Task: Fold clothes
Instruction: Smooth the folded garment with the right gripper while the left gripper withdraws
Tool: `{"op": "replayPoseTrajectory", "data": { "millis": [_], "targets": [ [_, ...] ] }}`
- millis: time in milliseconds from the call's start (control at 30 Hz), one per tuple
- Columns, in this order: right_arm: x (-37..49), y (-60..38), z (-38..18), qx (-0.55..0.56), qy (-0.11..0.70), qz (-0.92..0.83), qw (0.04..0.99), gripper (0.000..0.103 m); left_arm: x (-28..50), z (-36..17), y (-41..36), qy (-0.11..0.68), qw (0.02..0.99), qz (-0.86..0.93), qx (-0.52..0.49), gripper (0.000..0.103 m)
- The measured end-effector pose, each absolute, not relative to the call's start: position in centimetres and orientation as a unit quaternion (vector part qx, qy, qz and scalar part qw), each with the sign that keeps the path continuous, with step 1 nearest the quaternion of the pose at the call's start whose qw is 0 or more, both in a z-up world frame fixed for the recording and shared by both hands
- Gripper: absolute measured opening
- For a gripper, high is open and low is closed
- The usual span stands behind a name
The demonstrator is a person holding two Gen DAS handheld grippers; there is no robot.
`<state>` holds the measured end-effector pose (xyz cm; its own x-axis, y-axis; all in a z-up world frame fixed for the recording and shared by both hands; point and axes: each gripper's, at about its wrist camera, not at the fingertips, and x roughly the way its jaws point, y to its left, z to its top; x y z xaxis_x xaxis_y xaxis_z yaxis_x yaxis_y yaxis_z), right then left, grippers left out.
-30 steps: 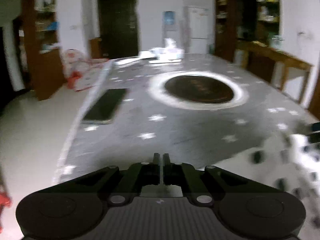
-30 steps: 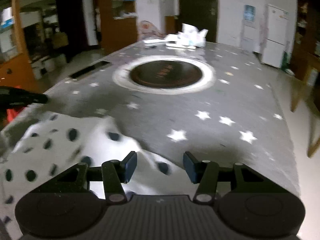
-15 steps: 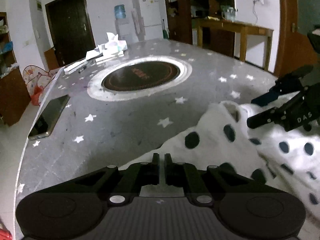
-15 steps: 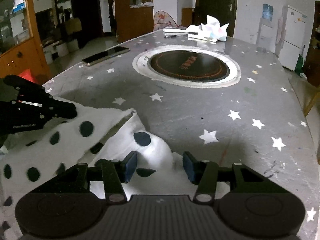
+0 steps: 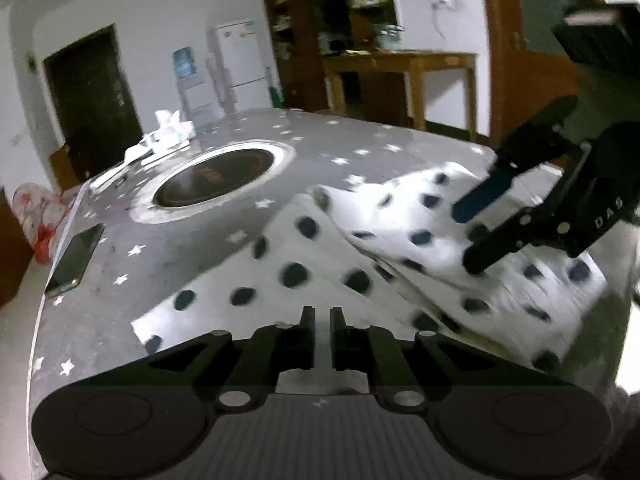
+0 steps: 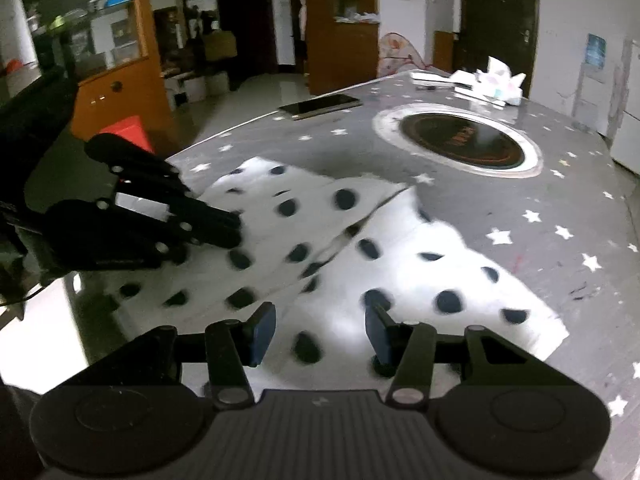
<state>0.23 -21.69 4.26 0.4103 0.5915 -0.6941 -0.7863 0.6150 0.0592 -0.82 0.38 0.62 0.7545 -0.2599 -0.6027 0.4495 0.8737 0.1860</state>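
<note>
A white garment with black dots (image 5: 360, 248) lies spread on the near end of a grey star-patterned table (image 5: 200, 248); it also shows in the right wrist view (image 6: 360, 248). My left gripper (image 5: 322, 316) is shut with a thin gap, just above the cloth's near edge, and empty. It shows from the side in the right wrist view (image 6: 228, 228). My right gripper (image 6: 320, 328) is open over the cloth. It shows in the left wrist view (image 5: 476, 236) hovering above the garment's right part.
A round dark hotplate (image 6: 462, 142) with a metal ring sits mid-table. A phone (image 6: 320, 105) lies near the left edge, also in the left wrist view (image 5: 76, 258). Tissues and papers (image 6: 492, 82) sit at the far end. A wooden side table (image 5: 404, 76) stands beyond.
Both grippers have lifted and tilted, so more of the garment shows spread flat on the table. The left stays shut, the right stays open.
</note>
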Motion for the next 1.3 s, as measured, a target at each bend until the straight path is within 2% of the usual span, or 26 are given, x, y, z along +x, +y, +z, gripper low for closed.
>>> {"op": "replayPoseTrajectory", "data": {
  "millis": [33,300,367,533,633,800,1033,1300],
  "targets": [
    [-0.3,-21.6,4.0,-0.141,0.349,0.421,0.825,0.051,-1.3,0.3,0.0,0.294,0.920,-0.197,0.168,0.012],
    [-2.5,-21.2,3.2,-0.177,0.340,0.411,0.827,0.051,-2.7,-0.5,-1.2,0.295,0.913,-0.208,0.191,0.015],
    [-2.5,-21.6,3.6,-0.171,0.333,0.407,0.833,0.051,-2.8,-0.2,-1.0,0.292,0.916,-0.202,0.187,0.029],
    [-2.3,-22.0,2.3,-0.167,0.353,0.397,0.831,0.051,-3.4,-0.1,-1.0,0.294,0.921,-0.187,0.176,0.031],
    [-2.2,-22.7,2.9,-0.149,0.347,0.399,0.836,0.051,-4.1,0.3,-0.4,0.291,0.929,-0.168,0.158,0.043],
    [-0.1,-24.2,4.4,-0.124,0.331,0.375,0.857,0.052,-5.7,0.7,1.0,0.299,0.938,-0.123,0.122,0.044],
    [6.1,-26.9,3.9,-0.094,0.334,0.278,0.896,0.052,-7.9,0.7,2.0,0.309,0.935,-0.132,0.110,0.057],
    [10.6,-29.1,2.0,-0.044,0.365,0.226,0.902,0.051,-8.3,0.5,2.1,0.310,0.929,-0.152,0.133,0.057]
  ]
}}
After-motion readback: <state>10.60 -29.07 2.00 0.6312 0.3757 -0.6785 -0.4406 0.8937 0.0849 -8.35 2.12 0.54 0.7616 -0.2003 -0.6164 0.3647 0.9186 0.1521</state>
